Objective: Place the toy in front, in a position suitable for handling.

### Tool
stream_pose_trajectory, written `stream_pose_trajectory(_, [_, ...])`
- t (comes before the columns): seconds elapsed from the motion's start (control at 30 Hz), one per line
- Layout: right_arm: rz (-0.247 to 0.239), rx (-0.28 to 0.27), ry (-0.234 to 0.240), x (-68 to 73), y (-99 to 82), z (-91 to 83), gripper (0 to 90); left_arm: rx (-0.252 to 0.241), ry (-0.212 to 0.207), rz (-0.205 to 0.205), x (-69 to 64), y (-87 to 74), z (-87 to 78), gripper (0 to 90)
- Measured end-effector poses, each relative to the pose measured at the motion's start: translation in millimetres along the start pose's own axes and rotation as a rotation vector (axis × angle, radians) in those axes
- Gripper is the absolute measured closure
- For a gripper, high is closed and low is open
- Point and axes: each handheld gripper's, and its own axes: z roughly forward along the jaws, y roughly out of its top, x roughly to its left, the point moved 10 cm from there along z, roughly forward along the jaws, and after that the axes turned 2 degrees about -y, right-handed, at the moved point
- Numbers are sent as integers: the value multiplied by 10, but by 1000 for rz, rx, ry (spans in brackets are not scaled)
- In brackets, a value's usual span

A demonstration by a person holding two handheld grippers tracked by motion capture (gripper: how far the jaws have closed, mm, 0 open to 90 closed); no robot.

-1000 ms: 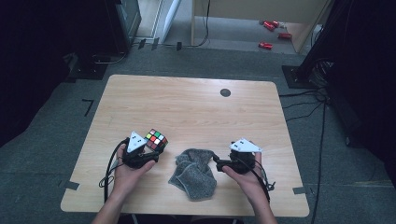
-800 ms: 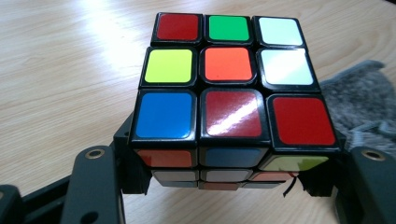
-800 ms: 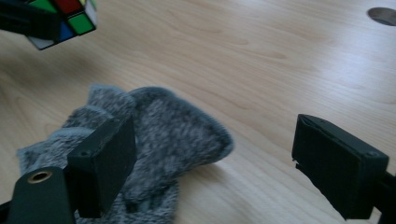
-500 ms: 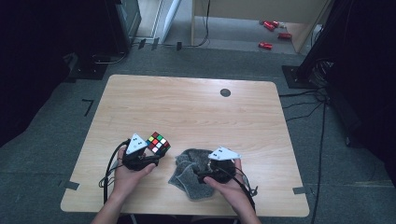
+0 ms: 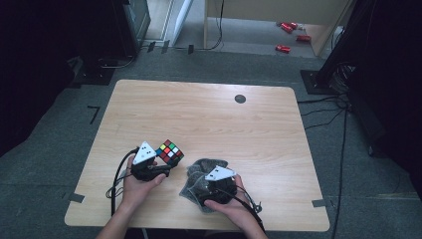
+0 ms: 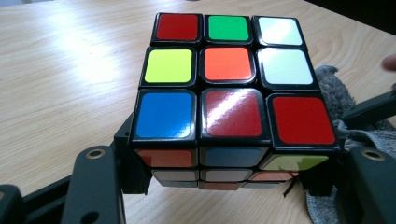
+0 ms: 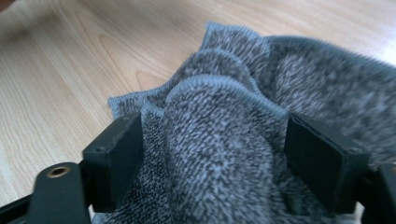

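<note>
Grey knitted cloth (image 5: 201,180), crumpled into soft folds, is lying on the pale wooden table (image 5: 209,114) near its front edge, just beside the scrambled puzzle cube with coloured stickers on black plastic (image 5: 169,152). The right gripper (image 7: 215,158) is straddling a raised fold of this cloth, and its jaws have just been closing, with the fold bulging between them; the pads are sitting at the flanks of the fold, but it is hard to tell whether they are pressing yet, so I am reading them as not yet clamped. In the high view the right gripper (image 5: 211,186) is lying over the cloth.

The left gripper (image 6: 224,186) is clamping the cube from both sides, holding it just above the table, its top face tilted toward the camera.

The cloth is looking light and limp. It will probably sag and drape from whatever point is pinched, so a thick fold or the hemmed edge is the better hold than a single layer. The cube is looking rigid, light and smooth-sided, so it could slip or twist; opposite flat faces, as now, are suiting it well.

The cube's underside and the left pads' contact are hidden, the cloth's far part is blurring out of focus, and the right hand is covering much of the cloth from above.
</note>
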Motion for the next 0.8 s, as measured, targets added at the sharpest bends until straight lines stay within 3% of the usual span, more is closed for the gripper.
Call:
stream_pose_trajectory(0.13, [9,2,-23,-6,-37,59,302,2,-4,24,-22,17,-1,346])
stream_pose_trajectory(0.27, [2,1,-49,-38,-68,95,363,-14,-34,-2,-32,48,-34,345])
stream_pose_trajectory(0.3, [-24,3,-58,-42,-87,90,383,-14,-39,-5,-37,51,-34,345])
stream_pose_trajectory(0.4, [-51,-9,-68,-41,-120,86,394,10,-42,-17,-48,43,-4,344])
stream_pose_trajectory(0.53, [-49,-17,-68,-50,-128,79,423,18,-65,-16,-98,48,25,344])
stream_pose_trajectory(0.8, [-30,-59,-99,-138,-120,64,637,38,-40,17,-140,35,48,341])
